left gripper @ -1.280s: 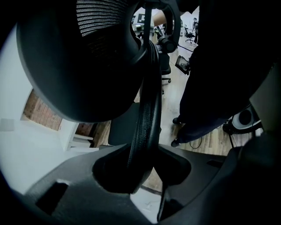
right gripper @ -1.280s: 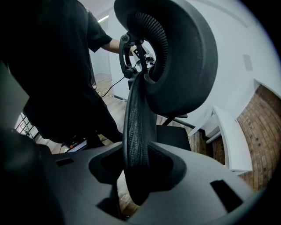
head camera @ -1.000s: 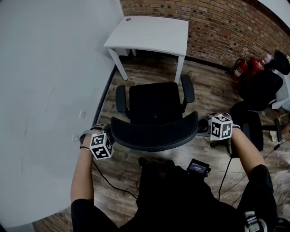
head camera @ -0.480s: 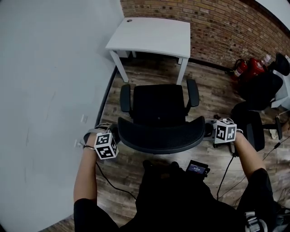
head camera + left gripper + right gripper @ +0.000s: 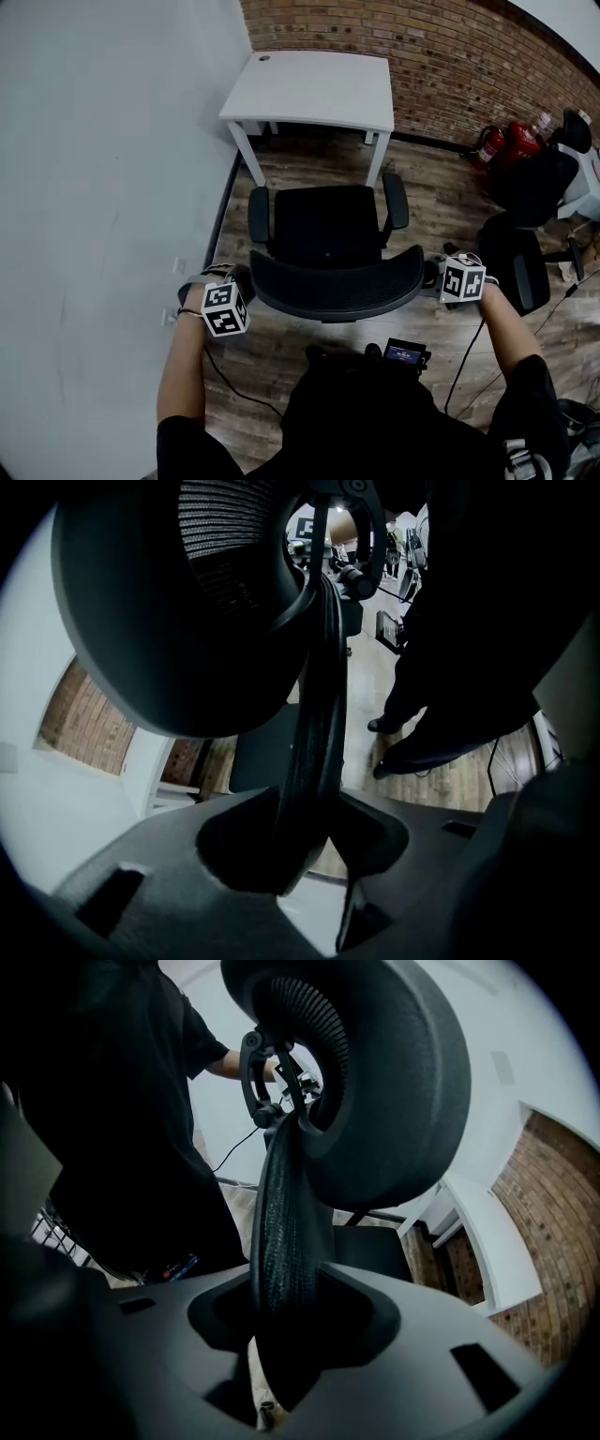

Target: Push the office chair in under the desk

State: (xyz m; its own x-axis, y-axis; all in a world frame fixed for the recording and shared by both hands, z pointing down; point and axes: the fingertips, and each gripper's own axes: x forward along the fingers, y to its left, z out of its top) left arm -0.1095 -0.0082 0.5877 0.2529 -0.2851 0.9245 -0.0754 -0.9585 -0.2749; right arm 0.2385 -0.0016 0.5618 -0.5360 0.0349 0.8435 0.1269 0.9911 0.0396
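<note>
A black office chair stands with its seat (image 5: 326,225) facing the white desk (image 5: 314,89), just short of the desk's front legs. My left gripper (image 5: 242,281) is shut on the left edge of the mesh backrest (image 5: 336,284). My right gripper (image 5: 429,275) is shut on the right edge. In the left gripper view the backrest's rim (image 5: 314,714) runs down into the gap between that gripper's (image 5: 305,855) jaws. The right gripper view shows the mesh edge (image 5: 281,1232) wedged the same way in that gripper (image 5: 286,1335). The chair's base is hidden under the seat.
A grey wall (image 5: 94,187) runs along the left, close to the chair's left armrest (image 5: 259,214). A brick wall (image 5: 450,56) stands behind the desk. Two red fire extinguishers (image 5: 497,142) and other black chairs (image 5: 525,178) stand at the right. Cables trail over the wooden floor.
The chair has rolled a little forward toward the desk, with both grippers still on its backrest. The person has stepped after it.
</note>
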